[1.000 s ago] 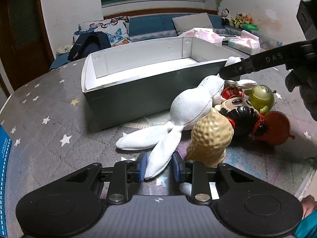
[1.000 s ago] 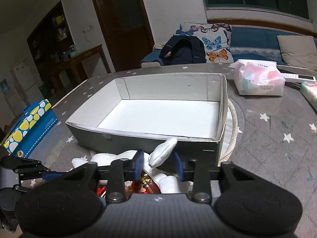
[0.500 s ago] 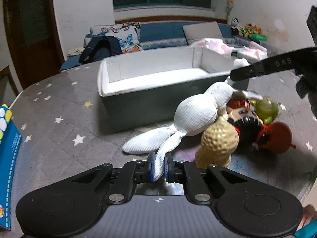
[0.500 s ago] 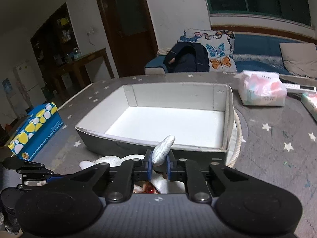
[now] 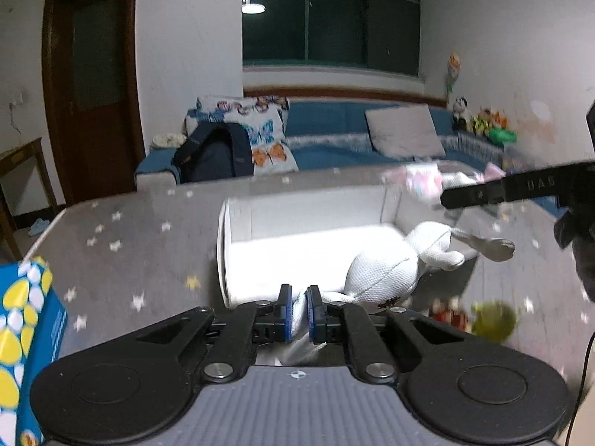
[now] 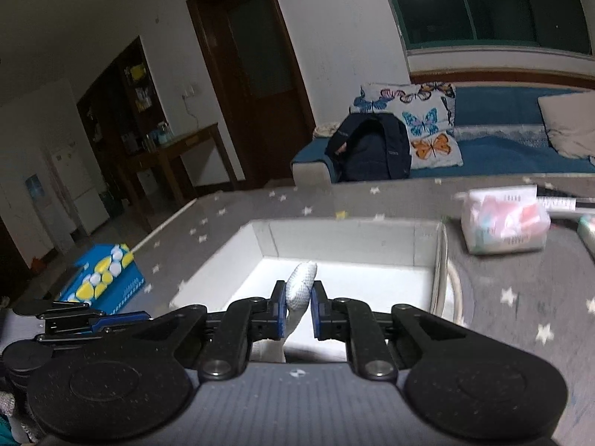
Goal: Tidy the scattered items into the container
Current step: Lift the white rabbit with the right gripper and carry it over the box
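Observation:
A white plush rabbit (image 5: 383,271) hangs in the air at the near right corner of the grey box (image 5: 222,252), whose inside is white. In the left wrist view my left gripper (image 5: 297,312) has one of the rabbit's long white limbs between its blue pads, and its jaws are closing on it. In the right wrist view my right gripper (image 6: 298,308) is shut on another white limb (image 6: 302,282), above the near edge of the box (image 6: 342,238). A green toy (image 5: 492,319) and a red toy (image 5: 442,308) lie blurred on the table below.
A blue and yellow tissue box (image 6: 104,282) sits at the table's left edge. A pink tissue pack (image 6: 502,223) lies to the right behind the box. A blue sofa with cushions and a dark bag stands beyond the starred tablecloth.
Both grippers closed on the rabbit's limbs, then rose. The rabbit came up off the table and off the other toys, and now hangs by the box.

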